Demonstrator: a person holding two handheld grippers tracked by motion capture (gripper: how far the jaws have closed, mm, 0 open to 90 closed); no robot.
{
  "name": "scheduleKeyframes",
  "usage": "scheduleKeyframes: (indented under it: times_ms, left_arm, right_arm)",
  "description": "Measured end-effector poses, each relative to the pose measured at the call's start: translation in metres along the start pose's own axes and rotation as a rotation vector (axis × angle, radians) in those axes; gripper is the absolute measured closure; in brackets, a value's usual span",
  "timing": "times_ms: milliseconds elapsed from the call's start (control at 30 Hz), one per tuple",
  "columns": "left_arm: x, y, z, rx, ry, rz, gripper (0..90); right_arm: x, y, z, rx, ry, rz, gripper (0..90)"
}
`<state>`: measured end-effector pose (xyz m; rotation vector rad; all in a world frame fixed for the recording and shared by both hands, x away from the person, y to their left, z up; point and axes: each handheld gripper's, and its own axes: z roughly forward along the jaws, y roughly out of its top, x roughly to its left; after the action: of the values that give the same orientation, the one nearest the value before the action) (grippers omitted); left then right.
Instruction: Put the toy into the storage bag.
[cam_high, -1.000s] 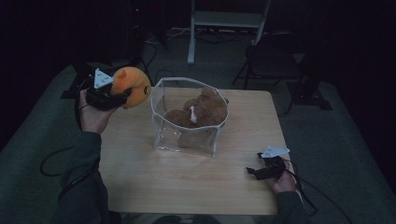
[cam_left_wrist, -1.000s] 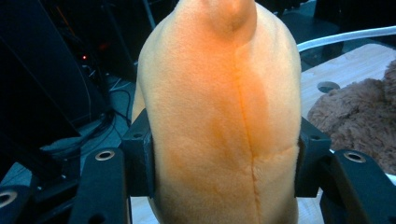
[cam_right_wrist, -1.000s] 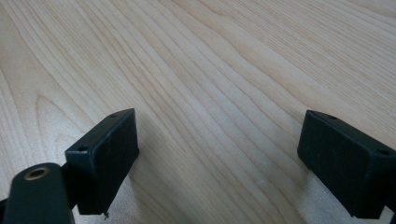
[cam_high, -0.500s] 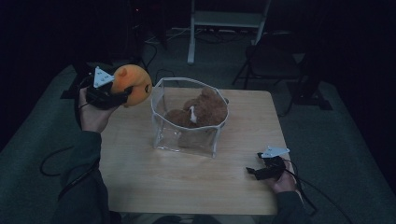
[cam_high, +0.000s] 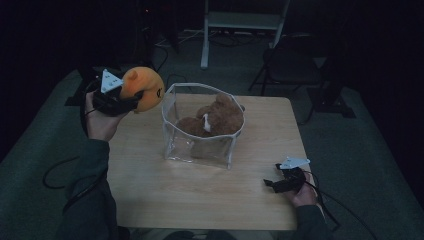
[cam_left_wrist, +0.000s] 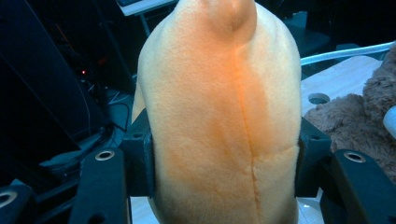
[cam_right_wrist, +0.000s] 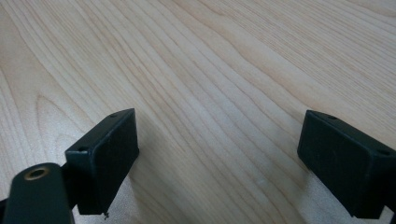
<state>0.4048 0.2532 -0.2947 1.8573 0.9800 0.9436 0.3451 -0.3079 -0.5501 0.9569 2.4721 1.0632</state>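
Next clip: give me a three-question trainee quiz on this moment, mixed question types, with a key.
1. True or false: the left gripper is closed on the orange plush toy.
2. What lies inside the clear plastic bag on the wooden table?
A. a brown plush toy
B. a stack of plates
C. a pile of books
3. Fill in: the right gripper rests low over the table's near right corner with its jaws ____ and nothing between them.

Key:
1. True: in the left gripper view both pads press into the toy's sides.
2. A, the brown plush toy.
3. open
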Motion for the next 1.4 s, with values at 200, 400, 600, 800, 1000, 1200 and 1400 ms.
scheduleKeyframes:
  times_ms: [200, 400, 600, 800, 1000, 1200, 1400]
  left_arm:
    - [-0.001, 0.003, 0.000, -0.007, -0.001, 0.000, 40.7]
    - [-0.004, 0.007, 0.000, -0.013, -0.004, 0.007, 40.7]
    - [-0.006, 0.008, 0.000, -0.021, -0.011, 0.006, 40.7]
    - [-0.008, 0.010, 0.001, -0.028, -0.019, 0.005, 40.8]
    - [-0.009, 0.011, 0.001, -0.033, -0.023, 0.006, 40.8]
    - [-0.012, 0.014, -0.001, -0.042, -0.033, 0.008, 40.8]
    - [-0.014, 0.016, -0.002, -0.051, -0.042, 0.013, 40.8]
  right_arm:
    - [0.000, 0.000, 0.000, 0.000, 0.000, 0.000, 11.6]
    - [0.000, 0.000, 0.000, 0.000, 0.000, 0.001, 11.6]
    - [0.000, 0.000, 0.000, 0.000, 0.000, 0.001, 11.6]
    - [0.000, 0.000, 0.000, 0.000, 0.000, 0.000, 11.6]
    - [0.000, 0.000, 0.000, 0.000, 0.000, 0.000, 11.6]
    - [0.000, 0.000, 0.000, 0.000, 0.000, 0.000, 11.6]
    - [0.000, 0.000, 0.000, 0.000, 0.000, 0.000, 11.6]
